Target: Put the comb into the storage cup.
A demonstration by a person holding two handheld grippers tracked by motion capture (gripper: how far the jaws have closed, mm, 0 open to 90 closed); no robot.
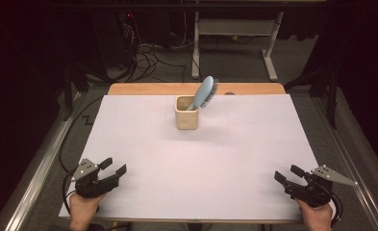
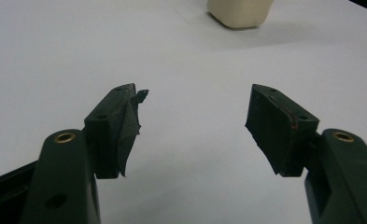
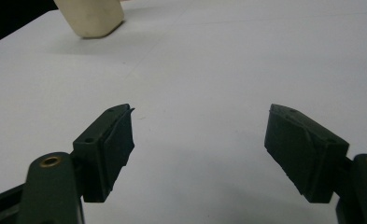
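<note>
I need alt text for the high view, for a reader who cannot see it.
A blue hairbrush stands tilted in a cream cup near the far edge of a white table. At the near corners, a person's hands hold the left gripper and right gripper, both open and apart from the cup.

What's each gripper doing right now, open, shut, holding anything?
Left gripper: open, jaws spread wide, nothing between them.
Right gripper: open, jaws spread wide, nothing between them.
</note>
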